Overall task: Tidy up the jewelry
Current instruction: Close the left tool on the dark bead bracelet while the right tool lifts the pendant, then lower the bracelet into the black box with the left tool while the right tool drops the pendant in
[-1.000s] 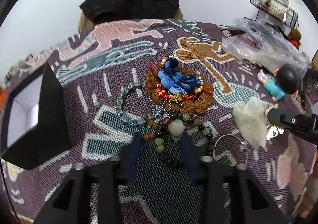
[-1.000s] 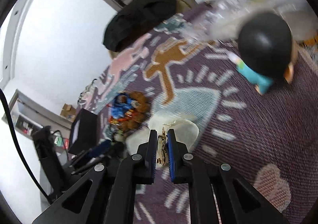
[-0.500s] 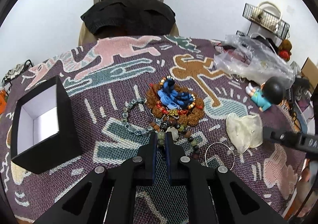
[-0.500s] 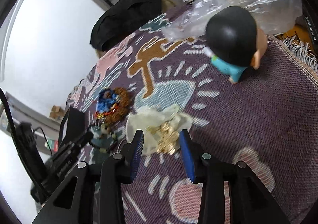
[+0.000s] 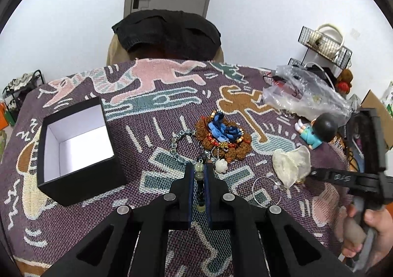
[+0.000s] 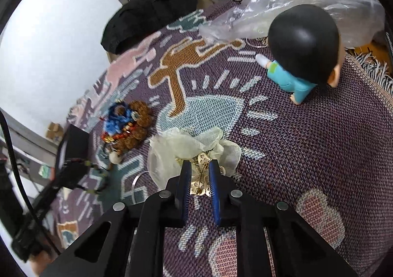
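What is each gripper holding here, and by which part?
The left gripper grips a beaded bracelet across its bead strand. The right gripper is closing around gold jewelry beside the gauze pouch; no firm hold yet.

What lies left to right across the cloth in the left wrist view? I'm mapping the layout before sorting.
Black box → grey bead bracelet → bead strand in the left gripper → brown and blue bead pile → pale pouch → doll figure → right gripper
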Tool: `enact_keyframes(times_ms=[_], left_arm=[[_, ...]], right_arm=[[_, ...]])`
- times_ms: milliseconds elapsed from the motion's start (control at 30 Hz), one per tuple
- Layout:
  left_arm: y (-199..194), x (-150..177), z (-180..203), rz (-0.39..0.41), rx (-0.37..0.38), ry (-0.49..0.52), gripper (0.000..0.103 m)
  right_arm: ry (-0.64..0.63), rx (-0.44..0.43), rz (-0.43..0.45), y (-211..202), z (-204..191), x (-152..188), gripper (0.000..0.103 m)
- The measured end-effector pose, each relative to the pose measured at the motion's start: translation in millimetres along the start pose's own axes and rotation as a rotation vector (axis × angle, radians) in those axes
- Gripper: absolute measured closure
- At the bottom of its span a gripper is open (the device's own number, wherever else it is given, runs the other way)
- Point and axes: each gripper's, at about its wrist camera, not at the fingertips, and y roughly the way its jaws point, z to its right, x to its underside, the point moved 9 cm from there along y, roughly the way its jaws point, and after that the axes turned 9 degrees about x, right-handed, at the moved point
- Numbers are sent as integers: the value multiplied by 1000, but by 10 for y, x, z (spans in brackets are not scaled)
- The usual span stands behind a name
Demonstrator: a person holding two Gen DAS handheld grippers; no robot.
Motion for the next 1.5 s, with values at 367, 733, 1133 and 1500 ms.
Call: enact_keyframes(times_ms=[367, 733, 1133, 1500], left_arm=[[-285, -45, -67, 60, 28, -28, 95], [-728, -244, -182, 149, 20, -32, 95], [-1148, -529, -589, 207, -47, -31, 95], [-1026, -591, -1120, 175, -93, -94, 95]], right_arm=[[-179, 96, 52, -214, -165, -45, 101], [-198, -19, 182, -943, -592, -320, 101], [-275, -145, 219, -1165, -1478, -344, 101], [-361, -212, 181, -948, -2203, -213, 101]])
